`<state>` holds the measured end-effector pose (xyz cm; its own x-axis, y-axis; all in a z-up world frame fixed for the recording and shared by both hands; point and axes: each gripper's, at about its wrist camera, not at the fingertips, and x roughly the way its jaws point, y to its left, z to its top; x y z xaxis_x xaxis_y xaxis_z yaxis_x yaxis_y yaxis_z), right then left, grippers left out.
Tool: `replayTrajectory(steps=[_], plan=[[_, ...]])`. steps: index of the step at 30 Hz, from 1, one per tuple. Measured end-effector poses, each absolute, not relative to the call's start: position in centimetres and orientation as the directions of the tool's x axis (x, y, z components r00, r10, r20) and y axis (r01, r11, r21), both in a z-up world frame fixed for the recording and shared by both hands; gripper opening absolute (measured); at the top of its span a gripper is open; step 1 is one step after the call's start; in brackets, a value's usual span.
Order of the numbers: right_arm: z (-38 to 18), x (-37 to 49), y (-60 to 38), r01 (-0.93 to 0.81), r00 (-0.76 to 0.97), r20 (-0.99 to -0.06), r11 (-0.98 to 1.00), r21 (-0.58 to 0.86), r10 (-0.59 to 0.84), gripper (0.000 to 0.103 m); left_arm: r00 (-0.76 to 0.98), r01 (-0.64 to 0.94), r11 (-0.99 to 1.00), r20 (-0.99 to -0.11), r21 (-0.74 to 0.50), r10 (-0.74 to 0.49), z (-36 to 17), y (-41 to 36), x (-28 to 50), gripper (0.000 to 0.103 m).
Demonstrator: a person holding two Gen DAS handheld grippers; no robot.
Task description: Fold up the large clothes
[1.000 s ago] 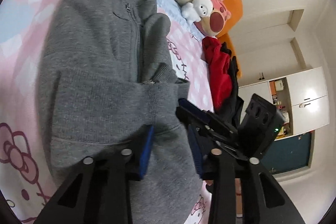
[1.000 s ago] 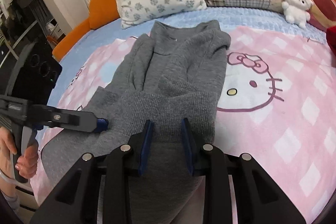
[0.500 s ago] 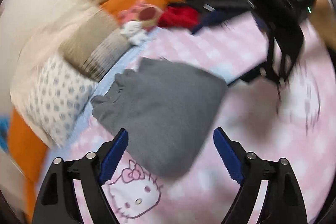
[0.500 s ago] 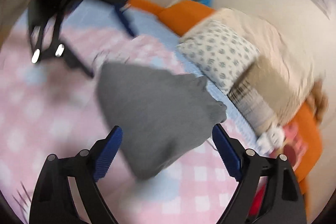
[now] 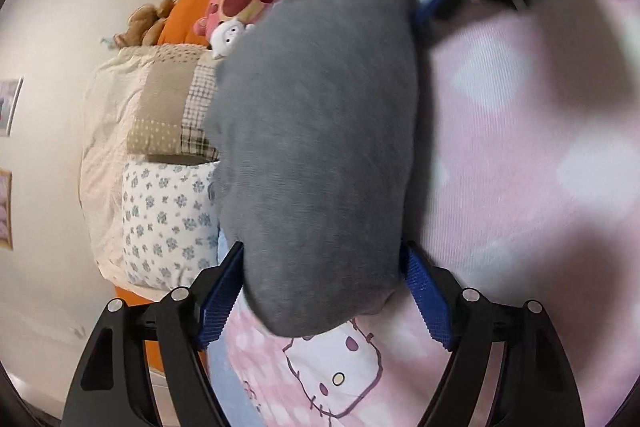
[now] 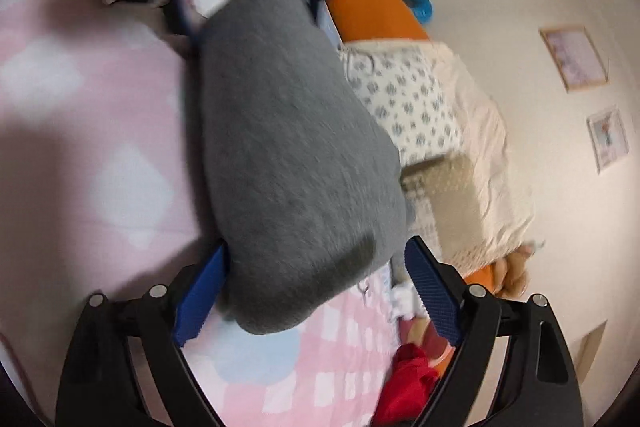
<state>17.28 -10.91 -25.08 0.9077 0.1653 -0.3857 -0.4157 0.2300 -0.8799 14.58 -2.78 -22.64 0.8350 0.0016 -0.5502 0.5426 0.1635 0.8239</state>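
Folded grey sweater straddled end-on by left gripper and right gripper, fingers spread wide on both; next, likely closing to lift the bundle

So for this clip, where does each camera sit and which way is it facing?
Left wrist: on the left gripper, facing along its open fingers at the folded grey sweater on the pink bedspread.
Right wrist: on the right gripper, open, straddling the sweater's opposite end.
Shared: sweater, bedspread, floral pillow; each view shows the other gripper beyond the sweater.
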Motion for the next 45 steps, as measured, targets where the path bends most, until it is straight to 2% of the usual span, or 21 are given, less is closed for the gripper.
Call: replayTrajectory(steps=[1,2,4,5,7,9,12,14,16,20,22,27,31,34,36,37,38,40,41,43,45], plan=[[-25.1,17.4,-10.8,-0.422,0.905,-0.392,0.228,-0.878,0.166,0.084,0.828,0.552,0.179,-0.560,0.814,-0.007,-22.5,-2.8,14.8,0.077],[-25.2,17.6,-10.7,-0.443,0.894,-0.415,0.207,-0.872,0.168,0.067,0.816,0.568,0.208,-0.578,0.796,-0.015,-22.0,-2.8,15.2,0.070],[-25.4,17.8,-10.4,-0.507,0.860,-0.485,0.169,-0.845,0.159,0.049,0.761,0.630,0.273,-0.648,0.727,-0.031,-20.7,-2.7,16.4,0.065],[-25.2,17.8,-10.4,-0.536,0.843,-0.514,0.170,-0.827,0.158,0.044,0.741,0.652,0.278,-0.670,0.705,-0.037,-20.1,-2.5,16.7,0.062],[-23.4,19.1,-10.5,-0.631,0.776,-0.611,0.216,-0.745,0.157,0.040,0.712,0.684,0.269,-0.701,0.678,-0.044,-19.2,-2.4,17.2,0.059],[-21.3,20.4,-10.8,-0.688,0.723,-0.669,0.260,-0.678,0.170,0.039,0.664,0.728,0.282,-0.745,0.625,-0.061,-17.6,-2.1,18.2,0.058],[-17.8,22.8,-11.3,-0.764,0.635,-0.749,0.301,-0.571,0.192,0.038,0.543,0.812,0.328,-0.831,0.483,-0.121,-14.0,-1.2,20.8,0.057],[-14.5,26.1,-11.9,-0.823,0.517,-0.826,0.394,-0.409,0.223,0.038,0.435,0.863,0.357,-0.886,0.359,-0.159,-10.9,-0.6,23.3,0.057],[-12.0,28.4,-12.1,-0.851,0.439,-0.867,0.419,-0.316,0.237,0.038,0.378,0.880,0.373,-0.909,0.294,-0.175,-8.7,-0.4,25.6,0.057],[-7.3,35.6,-12.8,-0.844,0.301,-0.910,0.523,-0.115,0.285,0.038,0.427,0.828,0.472,-0.886,0.303,-0.180,-5.1,0.0,31.7,0.058],[-6.3,38.0,-12.6,-0.828,0.270,-0.916,0.557,-0.064,0.296,0.038,0.453,0.794,0.523,-0.875,0.310,-0.170,-4.6,0.0,34.5,0.059],[-4.9,44.5,-11.4,-0.795,0.276,-0.919,0.605,-0.052,0.284,0.042,0.505,0.670,0.676,-0.856,0.307,-0.112,-5.8,1.3,43.0,0.067],[-5.6,49.5,-10.8,-0.747,0.363,-0.879,0.661,-0.076,0.310,0.049,0.530,0.543,0.791,-0.846,0.284,-0.061,-8.6,2.7,48.5,0.069],[-7.5,53.4,-10.7,-0.674,0.453,-0.851,0.727,-0.130,0.268,0.057,0.555,0.439,0.855,-0.832,0.276,-0.017,-11.2,3.6,51.1,0.068],[-8.6,55.5,-10.8,-0.585,0.540,-0.816,0.789,-0.186,0.208,0.058,0.579,0.392,0.878,-0.816,0.274,-0.004,-12.5,3.5,52.3,0.067],[-8.5,56.0,-10.9,-0.554,0.571,-0.797,0.809,-0.198,0.196,0.057,0.600,0.368,0.887,-0.800,0.280,0.004,-13.1,3.2,52.7,0.067],[-7.5,55.9,-11.4,-0.489,0.640,-0.736,0.856,-0.166,0.222,0.055,0.620,0.346,0.890,-0.785,0.296,0.020,-13.5,2.9,53.0,0.067],[-5.8,55.2,-13.0,-0.518,0.661,-0.615,0.855,0.041,0.430,0.050,0.639,0.308,0.907,-0.769,0.287,0.026,-14.5,2.5,53.7,0.067],[-5.9,55.4,-13.5,-0.520,0.645,-0.586,0.844,0.133,0.491,0.048,0.636,0.294,0.920,-0.772,0.260,0.015,-14.7,2.6,53.9,0.066],[-7.9,57.0,-13.5,-0.488,0.598,-0.645,0.855,0.179,0.476,0.041,0.630,0.256,0.948,-0.777,0.187,-0.017,-14.8,3.4,53.9,0.066],[-11.8,58.9,-14.1,-0.388,0.584,-0.728,0.911,0.139,0.360,0.036,0.622,0.225,0.967,-0.782,0.122,-0.046,-14.6,4.5,53.9,0.066]])
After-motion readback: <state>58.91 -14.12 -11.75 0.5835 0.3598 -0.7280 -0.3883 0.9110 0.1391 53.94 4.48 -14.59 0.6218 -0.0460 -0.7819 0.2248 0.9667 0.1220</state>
